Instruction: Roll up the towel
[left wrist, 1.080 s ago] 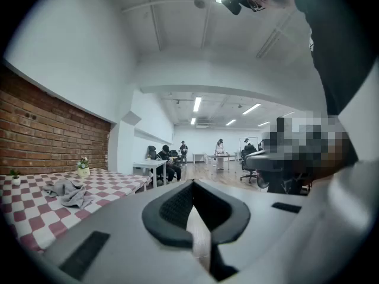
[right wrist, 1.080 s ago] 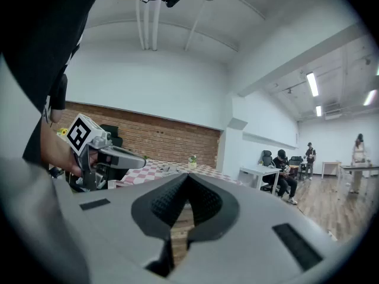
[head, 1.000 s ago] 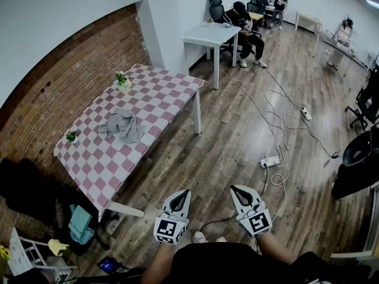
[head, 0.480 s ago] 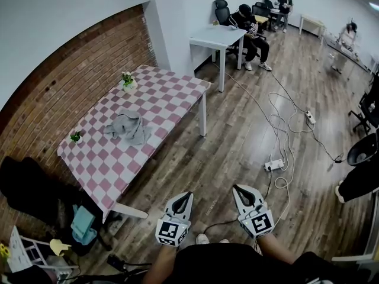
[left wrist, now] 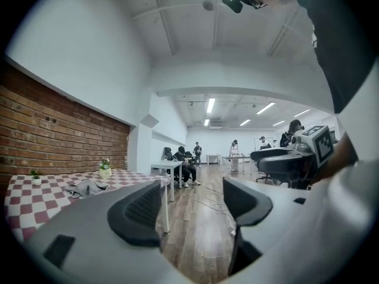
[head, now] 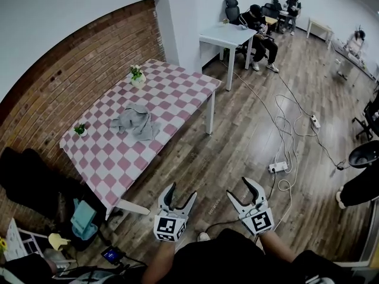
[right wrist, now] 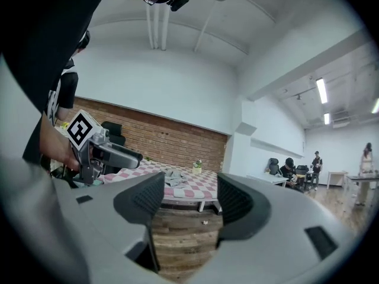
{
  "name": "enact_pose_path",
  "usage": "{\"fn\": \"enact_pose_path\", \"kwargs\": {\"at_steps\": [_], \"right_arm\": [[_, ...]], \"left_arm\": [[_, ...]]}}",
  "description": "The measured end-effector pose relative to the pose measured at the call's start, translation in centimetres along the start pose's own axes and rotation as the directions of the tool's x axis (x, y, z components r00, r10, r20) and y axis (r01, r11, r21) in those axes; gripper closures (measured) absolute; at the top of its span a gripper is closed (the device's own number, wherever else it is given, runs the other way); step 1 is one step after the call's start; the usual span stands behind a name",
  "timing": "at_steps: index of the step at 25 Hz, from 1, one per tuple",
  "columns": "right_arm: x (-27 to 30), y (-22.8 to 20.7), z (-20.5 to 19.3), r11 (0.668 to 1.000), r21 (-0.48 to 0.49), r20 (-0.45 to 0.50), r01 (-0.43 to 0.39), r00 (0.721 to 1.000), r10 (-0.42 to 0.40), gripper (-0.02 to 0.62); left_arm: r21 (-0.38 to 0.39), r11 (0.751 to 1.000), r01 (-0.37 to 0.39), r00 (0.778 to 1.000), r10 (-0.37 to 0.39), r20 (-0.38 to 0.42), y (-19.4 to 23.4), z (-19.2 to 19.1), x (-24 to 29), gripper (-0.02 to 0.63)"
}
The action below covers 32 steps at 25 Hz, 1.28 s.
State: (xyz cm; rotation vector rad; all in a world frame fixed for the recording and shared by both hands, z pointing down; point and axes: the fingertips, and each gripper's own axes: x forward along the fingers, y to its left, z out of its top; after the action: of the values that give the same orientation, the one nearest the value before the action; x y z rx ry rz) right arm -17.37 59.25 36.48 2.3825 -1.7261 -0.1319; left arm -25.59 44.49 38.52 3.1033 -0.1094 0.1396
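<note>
A crumpled grey towel lies near the middle of the pink-and-white checkered table, well ahead and to the left of me. My left gripper and right gripper are held level over the wooden floor, far short of the table. Both sets of jaws are opening, with nothing between them. Past the left gripper in its own view, the towel shows on the table at left. Between the jaws of the right gripper, the towel appears far off.
Two small potted plants stand on the table by the brick wall. A white table with seated people is beyond. Cables and a power strip lie on the floor at right. Bags and clutter sit by the table's near end.
Both grippers have gone from shut to open. The table and towel look a little nearer and have shifted right in the head view.
</note>
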Motion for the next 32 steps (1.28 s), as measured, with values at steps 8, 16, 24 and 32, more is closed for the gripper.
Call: {"fn": "enact_pose_path", "kwargs": {"at_steps": [8,16,24,32], "right_arm": [[5.3,-1.1,-0.6,0.998,0.055,0.054,-0.031,0.998,0.028,0.003],[13.5,-2.7,-2.7,0.986,0.030,0.028,-0.167,0.986,0.166,0.003],[21.1,-4.6,-3.8,0.937,-0.022,0.021,-0.350,0.936,0.350,0.003],[27.1,-4.1,-4.6,0.848,-0.118,0.016,-0.516,0.853,0.521,0.004]], "left_arm": [[-0.021,0.992,-0.126,0.992,0.126,-0.001,4.3,-1.0,0.8,0.012],[0.015,0.983,-0.181,0.981,0.181,-0.066,8.4,-2.0,4.4,0.014],[0.025,0.960,-0.278,0.951,0.278,-0.136,12.8,-2.9,8.1,0.029],[0.054,0.937,-0.346,0.915,0.349,-0.203,15.9,-4.1,9.7,0.044]]}}
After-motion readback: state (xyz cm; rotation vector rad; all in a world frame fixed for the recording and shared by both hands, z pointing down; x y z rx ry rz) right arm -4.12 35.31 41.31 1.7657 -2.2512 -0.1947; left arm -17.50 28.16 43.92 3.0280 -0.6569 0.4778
